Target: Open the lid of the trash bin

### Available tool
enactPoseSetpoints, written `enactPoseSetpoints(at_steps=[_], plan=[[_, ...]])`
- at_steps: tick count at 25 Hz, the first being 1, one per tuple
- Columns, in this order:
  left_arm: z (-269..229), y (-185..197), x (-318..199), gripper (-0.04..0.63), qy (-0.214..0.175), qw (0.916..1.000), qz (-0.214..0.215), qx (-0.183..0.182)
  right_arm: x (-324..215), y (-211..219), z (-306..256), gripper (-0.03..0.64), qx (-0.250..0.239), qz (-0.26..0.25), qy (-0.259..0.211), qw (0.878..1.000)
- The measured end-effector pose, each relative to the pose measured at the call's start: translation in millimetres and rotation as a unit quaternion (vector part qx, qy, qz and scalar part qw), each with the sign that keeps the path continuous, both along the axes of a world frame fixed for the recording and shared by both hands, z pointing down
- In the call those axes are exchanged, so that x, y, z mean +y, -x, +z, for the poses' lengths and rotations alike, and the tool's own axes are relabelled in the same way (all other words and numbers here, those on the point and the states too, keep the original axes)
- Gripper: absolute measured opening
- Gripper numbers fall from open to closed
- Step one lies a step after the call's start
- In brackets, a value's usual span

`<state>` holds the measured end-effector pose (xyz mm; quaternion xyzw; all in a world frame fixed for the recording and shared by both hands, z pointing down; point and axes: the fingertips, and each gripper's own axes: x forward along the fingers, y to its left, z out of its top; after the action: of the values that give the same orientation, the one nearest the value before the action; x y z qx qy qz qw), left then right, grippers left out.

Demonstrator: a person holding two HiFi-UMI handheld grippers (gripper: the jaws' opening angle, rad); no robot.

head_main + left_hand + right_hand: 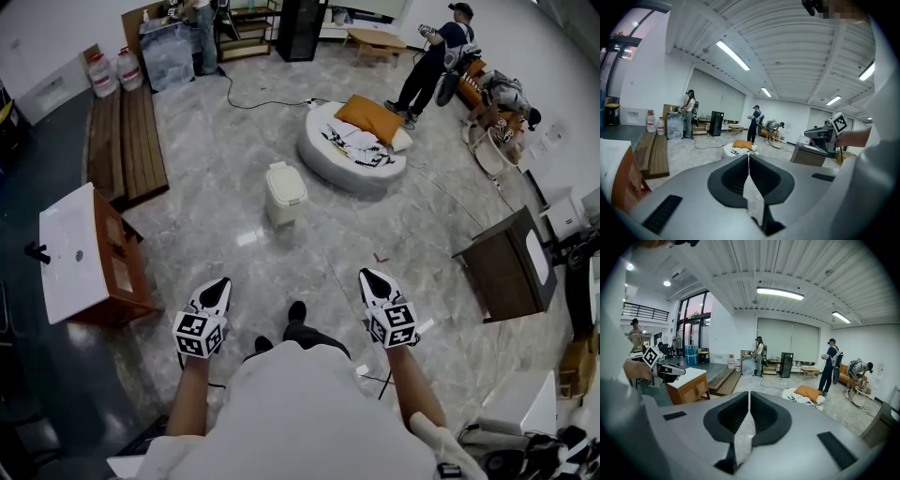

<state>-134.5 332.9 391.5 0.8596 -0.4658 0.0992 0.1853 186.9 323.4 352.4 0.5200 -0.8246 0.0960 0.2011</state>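
Holding both tools low over the marble floor (422, 225), I see the left hand-held gripper (218, 284) and right hand-held gripper (367, 276) pinched together, each empty. The white trash bin (284, 194) stands at 12 o'clock, well apart from them, lid down, just beside the round white bed (323, 155).

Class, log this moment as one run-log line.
trash bin: lid closed, untouched | left claw: shut, empty | right claw: shut, empty
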Motion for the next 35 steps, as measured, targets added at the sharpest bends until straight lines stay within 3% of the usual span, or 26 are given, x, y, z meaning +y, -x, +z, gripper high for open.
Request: enactPoseSetpoints(at_steps=[11, 35], plan=[[5, -8, -24, 0.021, 0.002, 0.9999, -0.010, -0.005, -22, -8, 11, 0.037, 0.007, -0.016, 0.005, 1.000], [5, -60, -136, 0.021, 0.000, 0.9996, -0.020, -0.018, -162, -39, 48, 0.037, -0.016, -0.052, 0.033, 0.998]])
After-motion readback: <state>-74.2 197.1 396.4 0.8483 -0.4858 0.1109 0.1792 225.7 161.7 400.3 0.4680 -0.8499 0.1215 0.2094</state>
